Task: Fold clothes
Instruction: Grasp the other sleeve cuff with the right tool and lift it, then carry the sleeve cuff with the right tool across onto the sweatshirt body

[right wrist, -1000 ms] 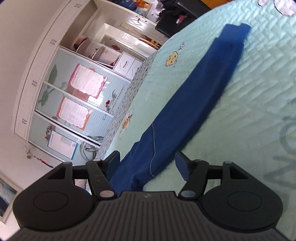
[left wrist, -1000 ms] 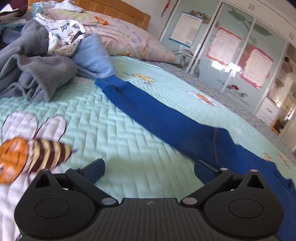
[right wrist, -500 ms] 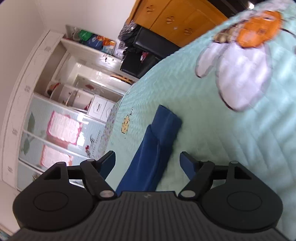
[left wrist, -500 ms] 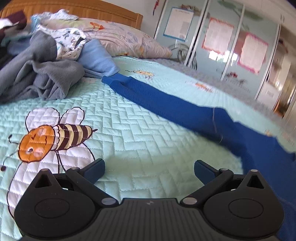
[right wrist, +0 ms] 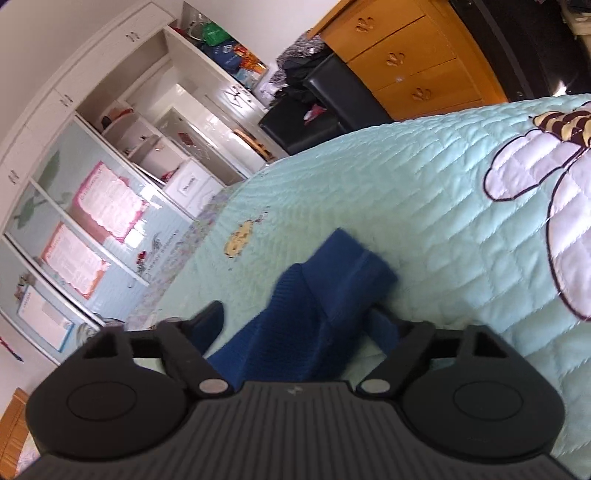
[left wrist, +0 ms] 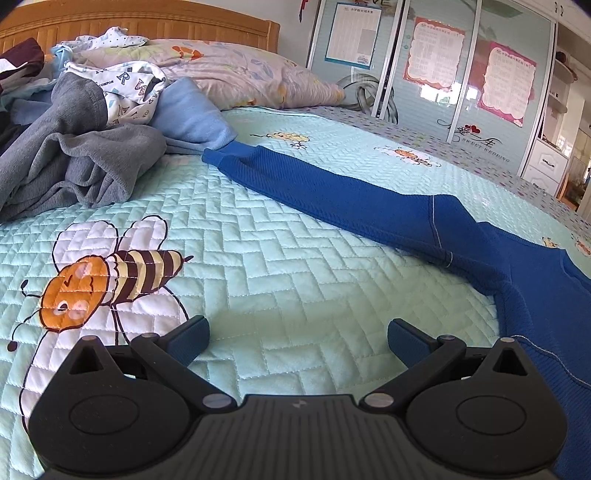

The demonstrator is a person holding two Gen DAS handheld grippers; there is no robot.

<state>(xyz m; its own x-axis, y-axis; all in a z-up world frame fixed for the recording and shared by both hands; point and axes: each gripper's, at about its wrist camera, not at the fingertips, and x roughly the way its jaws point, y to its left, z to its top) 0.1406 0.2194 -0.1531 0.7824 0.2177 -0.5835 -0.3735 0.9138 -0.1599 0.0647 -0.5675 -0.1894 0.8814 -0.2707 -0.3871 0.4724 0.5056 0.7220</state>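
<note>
A dark blue knit sweater (left wrist: 461,229) lies flat on the mint quilted bedspread (left wrist: 288,266), one sleeve stretched toward the far left, its cuff (left wrist: 214,157) beside the clothes pile. My left gripper (left wrist: 297,336) is open and empty, low over bare quilt to the left of the sweater body. In the right wrist view the other sleeve cuff (right wrist: 347,266) lies between the fingers of my right gripper (right wrist: 299,321), which is open around the sleeve, not closed on it.
A pile of unfolded clothes sits at the back left: grey garment (left wrist: 70,158), light blue one (left wrist: 188,110), white printed one (left wrist: 122,88). A pillow (left wrist: 236,74) and wooden headboard (left wrist: 147,22) are behind. Wardrobe doors (left wrist: 461,66) stand beyond the bed; a wooden dresser (right wrist: 406,55) too.
My right gripper has travelled along the sleeve to its cuff, which now sits between the open fingers. My left gripper view has levelled and shifted slightly; it stays open.
</note>
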